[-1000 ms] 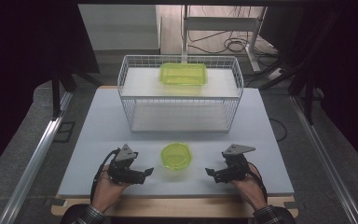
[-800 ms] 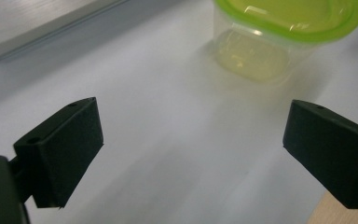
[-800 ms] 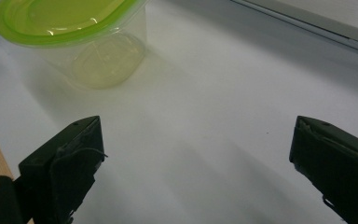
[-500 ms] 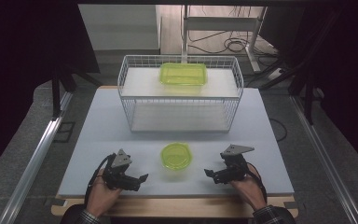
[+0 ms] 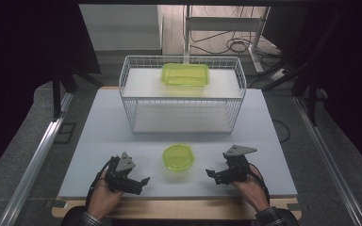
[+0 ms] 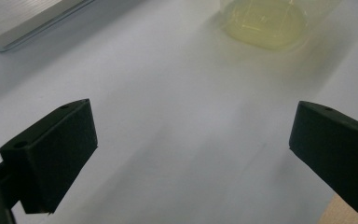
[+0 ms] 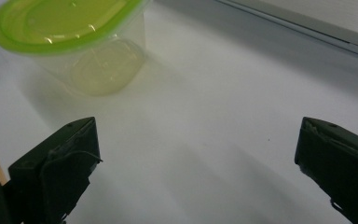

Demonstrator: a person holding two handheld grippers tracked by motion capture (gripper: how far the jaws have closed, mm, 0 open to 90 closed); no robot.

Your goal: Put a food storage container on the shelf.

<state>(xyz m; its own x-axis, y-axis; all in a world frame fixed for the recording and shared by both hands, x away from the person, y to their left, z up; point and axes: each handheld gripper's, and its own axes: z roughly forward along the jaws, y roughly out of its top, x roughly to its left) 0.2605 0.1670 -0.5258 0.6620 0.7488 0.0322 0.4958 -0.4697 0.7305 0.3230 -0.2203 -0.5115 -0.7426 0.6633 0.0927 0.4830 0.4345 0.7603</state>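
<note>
A small round clear container with a green lid (image 5: 178, 157) stands on the white table (image 5: 99, 132) near the front middle. Its base (image 6: 265, 23) shows at the top of the left gripper view; lid and body (image 7: 70, 28) show at the upper left of the right gripper view. My left gripper (image 5: 141, 182) rests low at the container's left, open, nothing between its jaws. My right gripper (image 5: 210, 173) sits to the container's right, open and empty too. A rectangular green-lidded container (image 5: 185, 74) lies on top of the white wire rack (image 5: 184, 96) at the back.
The wire rack stands across the back middle of the table, with an open shelf space under its top. The table's wooden front edge (image 5: 179, 207) runs just behind my hands. Cables (image 5: 231, 44) lie on the floor beyond the table.
My left gripper has shifted slightly toward the front edge and turned toward the round container. The right gripper has hardly moved. The containers stay put.
</note>
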